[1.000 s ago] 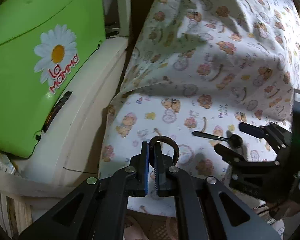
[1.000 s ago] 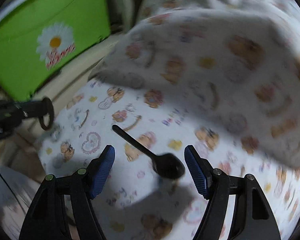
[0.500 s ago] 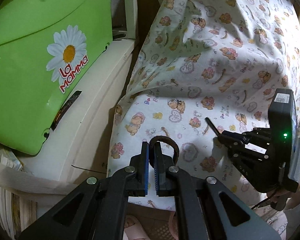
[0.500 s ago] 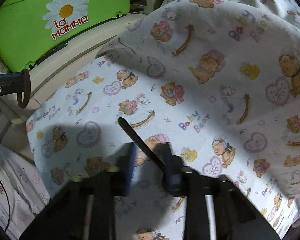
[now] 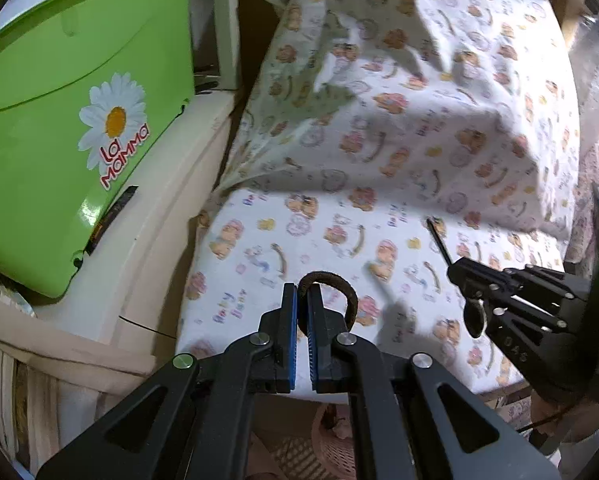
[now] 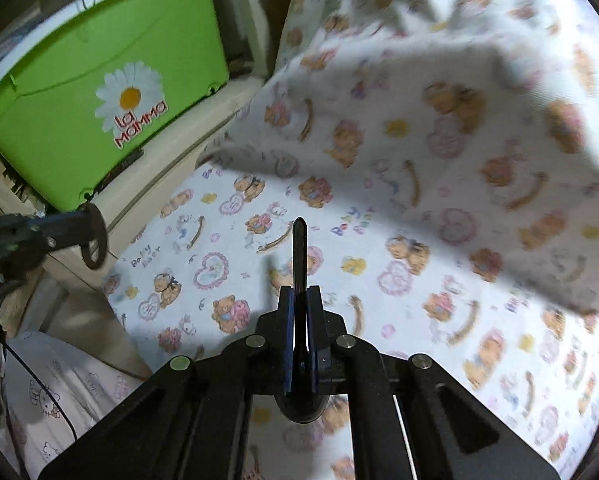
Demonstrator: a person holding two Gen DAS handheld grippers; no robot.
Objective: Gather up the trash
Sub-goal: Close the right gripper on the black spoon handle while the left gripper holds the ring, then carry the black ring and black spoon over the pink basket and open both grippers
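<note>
Right tongs (image 6: 299,300): pads pressed tight on the handle of a black plastic spoon (image 6: 299,248). Handle tip sticks out forward past the pads; bowl hangs behind them, under the tongs' body. Spoon looks clear of the bedsheet (image 6: 379,240), its shadow lying apart on the cloth.

Left tongs (image 5: 302,300): also drawn tight, pinching a dark brown hair-tie loop (image 5: 339,284), which arcs out to one side of the pads. It hangs above the front edge of the bed.

Step in hand, as I read it: both pieces of trash are picked up and held in the air. What remains is to carry them to wherever the trash goes. Next move calls for keeping both grips firm, since the spoon is held only on a thin handle and could pivot, and the loop is caught by a small bite.

Further out: a bear-print sheet covers the bed, rumpled into a hump at the back. Beside it, a green lidded bin (image 5: 59,120) with a daisy sticker on a cream cabinet (image 5: 147,248).

Hard to make out: no obvious trash container. A woven basket shape (image 5: 331,436) shows below the bed edge, mostly hidden behind the left tongs. Far sheet is blurred. The person shows only as a sliver of patterned clothing at the frame edges.
</note>
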